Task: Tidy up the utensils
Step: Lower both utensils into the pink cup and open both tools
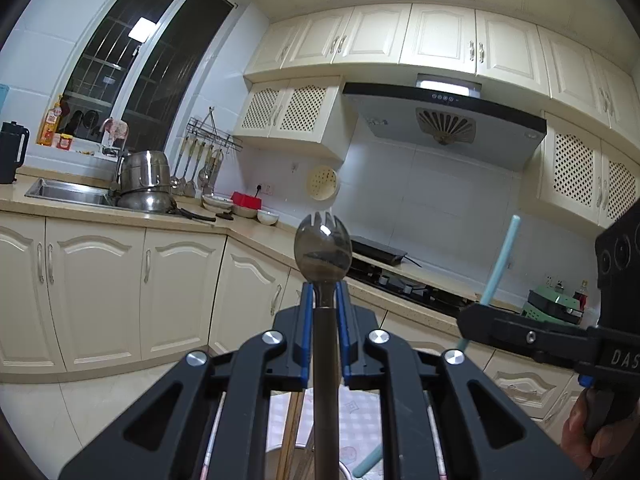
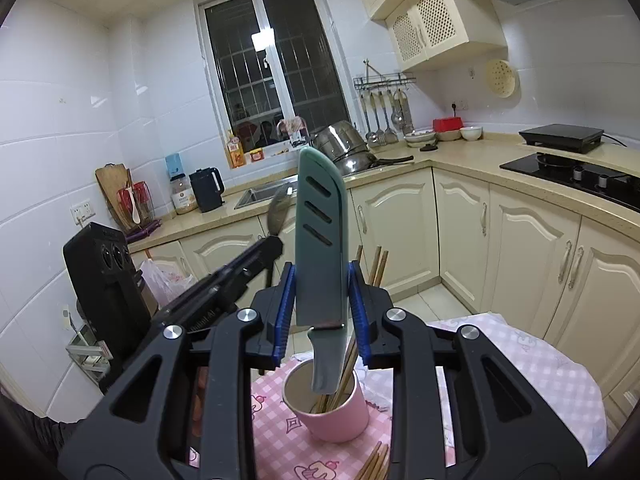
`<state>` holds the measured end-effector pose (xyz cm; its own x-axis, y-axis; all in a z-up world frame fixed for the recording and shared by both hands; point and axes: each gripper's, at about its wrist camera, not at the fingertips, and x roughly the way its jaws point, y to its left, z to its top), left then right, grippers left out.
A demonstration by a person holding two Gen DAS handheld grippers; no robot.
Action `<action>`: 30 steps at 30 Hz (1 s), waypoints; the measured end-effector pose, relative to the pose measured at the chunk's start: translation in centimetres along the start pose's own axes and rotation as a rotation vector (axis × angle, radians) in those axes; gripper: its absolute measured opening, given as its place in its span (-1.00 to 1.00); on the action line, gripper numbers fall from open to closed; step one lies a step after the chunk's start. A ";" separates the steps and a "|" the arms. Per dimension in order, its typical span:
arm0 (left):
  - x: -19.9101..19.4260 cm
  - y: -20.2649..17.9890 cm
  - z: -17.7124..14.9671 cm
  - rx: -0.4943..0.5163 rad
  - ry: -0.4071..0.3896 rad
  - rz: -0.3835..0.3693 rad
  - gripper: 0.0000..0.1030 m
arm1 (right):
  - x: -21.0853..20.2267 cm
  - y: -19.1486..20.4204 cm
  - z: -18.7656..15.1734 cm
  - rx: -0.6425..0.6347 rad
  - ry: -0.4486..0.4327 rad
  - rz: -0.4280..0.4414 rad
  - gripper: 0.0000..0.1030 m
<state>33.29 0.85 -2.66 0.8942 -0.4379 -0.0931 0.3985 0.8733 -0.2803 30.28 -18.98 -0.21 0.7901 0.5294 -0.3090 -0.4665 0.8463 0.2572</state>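
Left gripper (image 1: 324, 300) is clamped tight on the handle of a metal spork (image 1: 323, 249), its head standing upright between the blue pads, held high with the kitchen counter (image 1: 248, 228) far behind. Over on the right, the right gripper (image 2: 320, 308) pinches a sheathed knife (image 2: 320, 236) between its 2 blue pads, sheath pointing up, the teal handle hanging down into a pink cup (image 2: 340, 420). That cup sits on a pink checked tablecloth (image 2: 280, 452) directly under the gripper, wooden chopsticks (image 2: 376, 266) leaning inside it. More chopsticks lie on the cloth at the bottom edge.
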 end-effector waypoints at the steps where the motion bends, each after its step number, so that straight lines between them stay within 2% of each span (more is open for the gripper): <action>1: 0.1 0.1 -0.4 -0.002 0.005 0.000 -0.79 | 0.5 0.0 -0.1 0.001 0.009 0.003 -0.49; 8: 2.0 1.6 -2.8 -0.029 0.054 0.015 -0.79 | 3.0 -0.4 -1.4 0.023 0.075 0.004 -0.49; 18: 2.1 2.7 -4.7 -0.041 0.098 0.016 -0.75 | 5.3 -1.2 -2.9 0.065 0.160 -0.019 -0.48; 19: 1.9 2.7 -4.9 -0.037 0.106 0.022 -0.69 | 5.4 -1.3 -3.0 0.077 0.169 -0.024 -0.47; 21: 1.4 2.8 -4.9 -0.038 0.107 0.030 -0.28 | 5.2 -1.8 -3.2 0.100 0.173 -0.035 -0.25; 22: 1.2 2.8 -4.9 -0.041 0.105 0.032 -0.20 | 4.9 -1.9 -3.3 0.106 0.166 -0.044 0.13; 23: 0.8 2.8 -4.8 -0.041 0.101 0.038 -0.04 | 4.7 -2.0 -3.3 0.110 0.159 -0.048 0.29; 24: 0.4 2.8 -4.6 -0.040 0.098 0.044 0.14 | 4.3 -2.2 -3.3 0.116 0.152 -0.052 0.29; 25: -0.2 2.8 -4.5 -0.038 0.091 0.056 0.21 | 4.1 -2.4 -3.4 0.124 0.149 -0.055 0.32; 27: -1.1 2.7 -4.3 -0.031 0.084 0.075 0.50 | 3.4 -2.8 -3.5 0.145 0.134 -0.067 0.51; 29: -2.1 2.5 -4.0 -0.018 0.083 0.103 0.66 | 2.6 -3.2 -3.5 0.159 0.114 -0.083 0.75; 30: -2.4 2.4 -3.9 -0.015 0.082 0.113 0.75 | 2.3 -3.3 -3.6 0.164 0.110 -0.088 0.78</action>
<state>31.30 3.22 -6.80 0.9132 -0.3538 -0.2023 0.2930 0.9150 -0.2775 32.20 -20.33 -5.10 0.7727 0.4644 -0.4327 -0.3190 0.8735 0.3677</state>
